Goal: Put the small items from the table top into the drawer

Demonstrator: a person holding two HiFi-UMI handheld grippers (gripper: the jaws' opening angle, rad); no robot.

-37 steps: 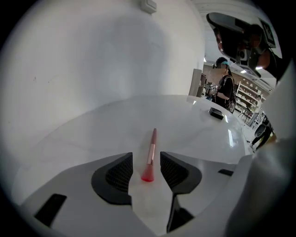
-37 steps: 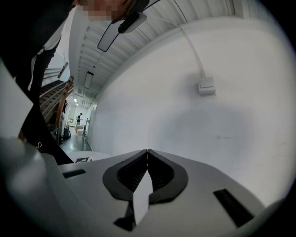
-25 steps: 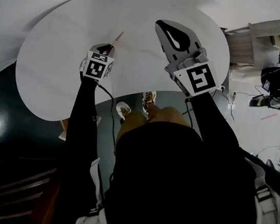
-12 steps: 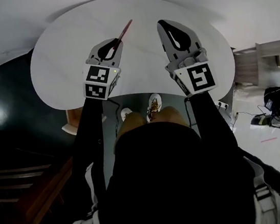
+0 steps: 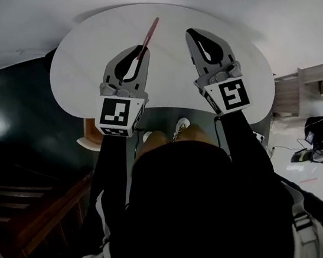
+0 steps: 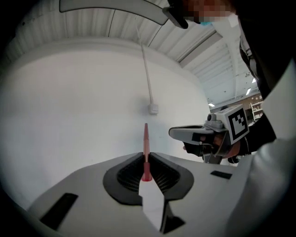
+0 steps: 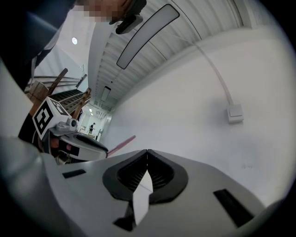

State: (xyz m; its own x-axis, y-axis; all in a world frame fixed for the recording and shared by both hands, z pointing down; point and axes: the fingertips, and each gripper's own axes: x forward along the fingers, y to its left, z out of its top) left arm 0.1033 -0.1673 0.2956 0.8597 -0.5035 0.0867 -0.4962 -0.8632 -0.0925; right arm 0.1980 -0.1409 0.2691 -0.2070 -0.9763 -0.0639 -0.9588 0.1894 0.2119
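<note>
The left gripper (image 5: 139, 52) and right gripper (image 5: 194, 33) are grey shells whose fingers (image 5: 221, 51) carry black ribbed teardrop pads. Each has a white marker cube (image 5: 116, 114) with black squares at its six-o'clock end. Black sleeves (image 5: 105, 175) join a black top (image 5: 197, 210) crossed by pale shoulder straps (image 5: 299, 219), with white shoes (image 5: 180, 126) at twelve o'clock of it.

Soft, even indoor light, strong fisheye warp
The white table (image 5: 81, 65) glows pale against the dim, dark floor (image 5: 5, 117); corners vignette to black, edges bend and soften, nearby surfaces slightly blurred.
</note>
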